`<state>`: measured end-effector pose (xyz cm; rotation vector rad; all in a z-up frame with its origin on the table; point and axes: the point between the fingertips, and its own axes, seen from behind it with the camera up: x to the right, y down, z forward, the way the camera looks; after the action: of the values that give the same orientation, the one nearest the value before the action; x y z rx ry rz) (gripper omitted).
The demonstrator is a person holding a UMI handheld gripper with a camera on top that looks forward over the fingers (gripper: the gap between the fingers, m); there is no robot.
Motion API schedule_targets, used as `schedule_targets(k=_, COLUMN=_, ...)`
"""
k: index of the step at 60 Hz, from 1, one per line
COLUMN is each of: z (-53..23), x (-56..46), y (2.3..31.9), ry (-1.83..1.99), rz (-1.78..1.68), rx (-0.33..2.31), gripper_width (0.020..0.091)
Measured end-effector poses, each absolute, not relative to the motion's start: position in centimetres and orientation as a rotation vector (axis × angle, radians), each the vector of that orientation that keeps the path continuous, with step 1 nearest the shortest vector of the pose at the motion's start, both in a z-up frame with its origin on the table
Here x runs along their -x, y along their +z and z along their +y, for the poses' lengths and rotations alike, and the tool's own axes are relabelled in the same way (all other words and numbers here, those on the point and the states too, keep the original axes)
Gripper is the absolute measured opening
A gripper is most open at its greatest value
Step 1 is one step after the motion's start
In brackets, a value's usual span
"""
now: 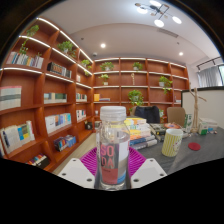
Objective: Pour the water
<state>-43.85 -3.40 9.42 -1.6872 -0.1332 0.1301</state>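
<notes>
Gripper view | claw (112,160) clamped on upright bottle (113,142), both pads touching it | cup (172,141) far right on bench (203,150) | bookshelves (50,95) left

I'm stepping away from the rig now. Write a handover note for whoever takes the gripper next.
Gripper: fingers closed on the clear water bottle, pink pads pressing both sides; bottle upright, white cap on, held above the table.
Job's things: a striped cup stands on the table beyond the fingers to the right, seemingly the pour target; its contents can't be seen.
Done: bottle gripped.
Left: the cap looks closed, so it probably needs opening; then carry the bottle to the cup, tilt and pour.
</notes>
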Motion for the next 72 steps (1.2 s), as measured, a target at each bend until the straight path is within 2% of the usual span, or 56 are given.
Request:
schedule_targets(k=3, z=-3.5, x=43.9, y=9.4, ry=0.147, rz=-0.128, rx=1.681, gripper_width=0.0368)
schedule_targets(k=18, z=-2.8, x=41.7, y=9.5, ry=0.175, rz=-0.051, rx=1.723, gripper_width=0.0367)
schedule_targets(k=26, z=-1.5, x=38.4, y=11.2, ry=0.271, rz=0.098, rx=1.709, gripper_width=0.0368)
schedule_targets(k=32, z=0.7, x=36.2, y=12.6, ry=0.448, rz=0.247, rx=1.674, gripper_width=0.0368)
schedule_targets(k=41, z=3.3, x=35.1, y=16.9, ry=0.821, rz=0.525, rx=1.536, gripper_width=0.0369)
schedule_targets(k=48, z=5.3, x=33.4, y=18.4, ry=1.094, rz=0.77, rx=1.408, gripper_width=0.0368)
schedule_targets(k=60, z=9.0, x=32.7, y=17.1, ry=1.388, rz=1.101, rx=1.294, gripper_width=0.0367)
schedule_targets(k=72, z=10.8, x=32.1, y=18.6, ry=1.677, rz=1.328, rx=1.062, gripper_width=0.0367)
